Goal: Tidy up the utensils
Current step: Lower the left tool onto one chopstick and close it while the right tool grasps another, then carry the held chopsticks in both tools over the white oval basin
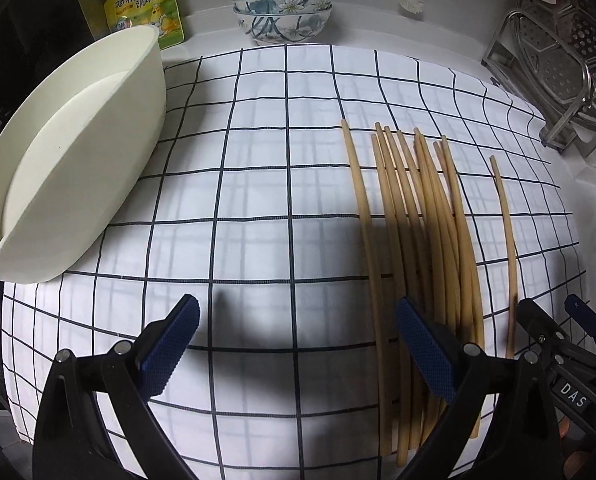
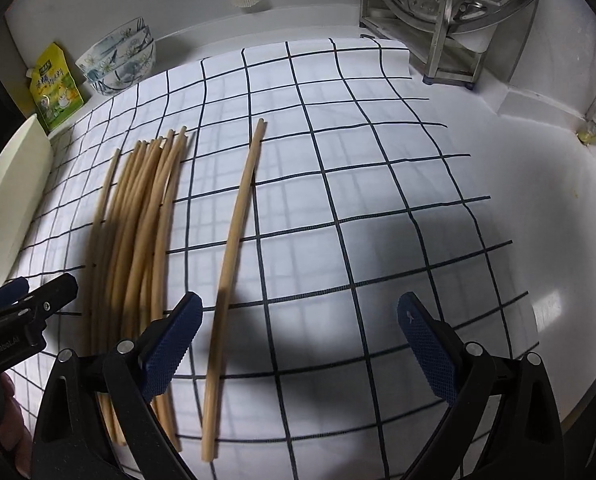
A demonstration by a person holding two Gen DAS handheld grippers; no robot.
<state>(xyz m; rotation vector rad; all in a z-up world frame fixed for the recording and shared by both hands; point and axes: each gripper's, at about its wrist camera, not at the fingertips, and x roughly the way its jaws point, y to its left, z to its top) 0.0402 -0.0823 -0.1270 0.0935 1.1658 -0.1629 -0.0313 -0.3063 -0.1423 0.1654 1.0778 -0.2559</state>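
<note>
Checked cloth (image 1: 258, 200) covered the surface; white tub (image 1: 78, 168) sat far left. Chopsticks (image 1: 426, 232) lay bunched w/ one stray chopstick (image 2: 234, 264) apart. Both hand-held grippers, left (image 1: 298, 348) & right (image 2: 298, 348), hovered wide open, empty. Right should prob. straddle the stray mid-length, close square.

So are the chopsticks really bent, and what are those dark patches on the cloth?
Left wrist view: chopsticks bow from fisheye distortion, as the cloth grid does; the dark patch is tool shadow. Right wrist view: same bowing, shadow mid-cloth, glare on the counter.
</note>
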